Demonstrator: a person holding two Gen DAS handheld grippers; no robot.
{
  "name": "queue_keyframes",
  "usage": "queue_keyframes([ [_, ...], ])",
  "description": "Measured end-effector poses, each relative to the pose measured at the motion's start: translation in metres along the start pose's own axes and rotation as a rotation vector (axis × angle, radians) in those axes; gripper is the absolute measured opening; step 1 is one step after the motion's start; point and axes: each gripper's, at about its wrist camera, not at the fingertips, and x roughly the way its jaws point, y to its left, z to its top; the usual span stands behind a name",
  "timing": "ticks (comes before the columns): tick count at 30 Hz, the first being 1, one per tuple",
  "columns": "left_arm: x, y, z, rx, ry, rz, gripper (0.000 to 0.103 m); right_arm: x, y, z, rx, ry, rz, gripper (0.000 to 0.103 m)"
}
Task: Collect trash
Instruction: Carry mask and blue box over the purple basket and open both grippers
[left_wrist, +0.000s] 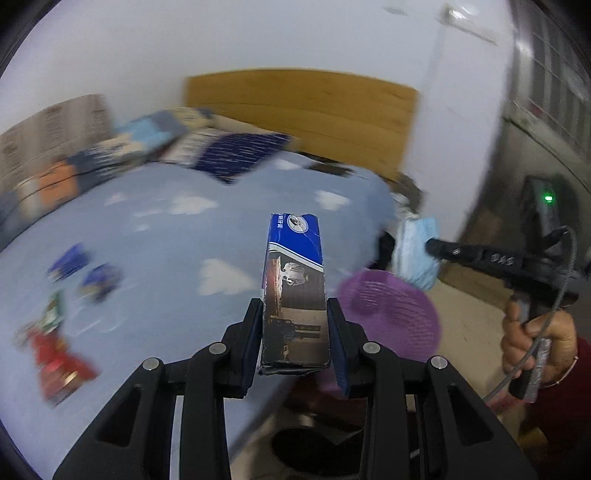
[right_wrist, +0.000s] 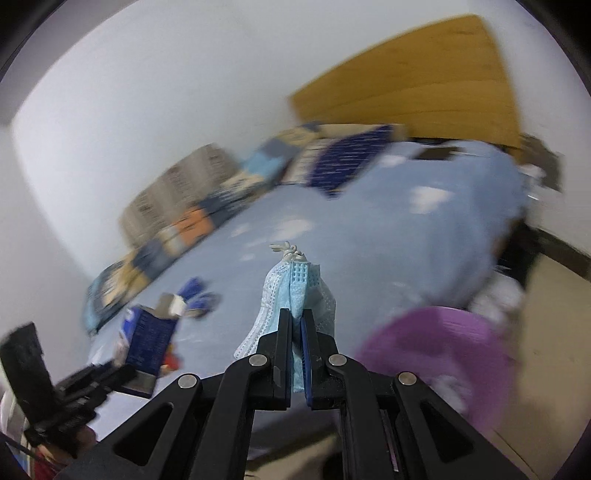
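Note:
My left gripper (left_wrist: 294, 306) is shut on a long blue cardboard box (left_wrist: 294, 291), held above the blue bed (left_wrist: 166, 236); the box also shows in the right wrist view (right_wrist: 147, 339). My right gripper (right_wrist: 294, 317) is shut on a crumpled blue face mask (right_wrist: 291, 291), also seen in the left wrist view (left_wrist: 415, 251). A purple perforated basket (left_wrist: 391, 310) sits on the floor beside the bed, below and right of both grippers; it also shows in the right wrist view (right_wrist: 439, 354). Blue wrappers (left_wrist: 85, 273) and a red packet (left_wrist: 55, 354) lie on the bed.
A patterned quilt (left_wrist: 147, 147) is piled along the wall side of the bed. A wooden headboard (left_wrist: 306, 107) stands at the far end. Tan floor (left_wrist: 465, 325) lies right of the bed. A dark round object (left_wrist: 317, 450) sits below the left gripper.

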Motion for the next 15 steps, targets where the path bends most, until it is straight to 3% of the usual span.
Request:
queue_keyframes([
  [4, 0.044, -0.044, 0.014, 0.089, 0.081, -0.109, 0.033, -0.011, -0.052, -0.005, 0.084, 0.007, -0.074, 0.005],
  [9, 0.086, -0.081, 0.026, 0.154, 0.179, -0.2, 0.034, -0.01, -0.086, -0.007, 0.144, 0.019, -0.11, 0.006],
  [11, 0.095, -0.09, 0.029, 0.166, 0.191, -0.189, 0.045, -0.006, -0.094, -0.006, 0.161, 0.028, -0.129, 0.011],
  [13, 0.098, -0.092, 0.032, 0.152, 0.186, -0.177, 0.047, -0.008, -0.104, -0.006, 0.181, 0.029, -0.147, 0.028],
  [15, 0.095, -0.087, 0.03, 0.133, 0.18, -0.191, 0.047, -0.006, -0.107, -0.005, 0.198, 0.014, -0.15, 0.03],
])
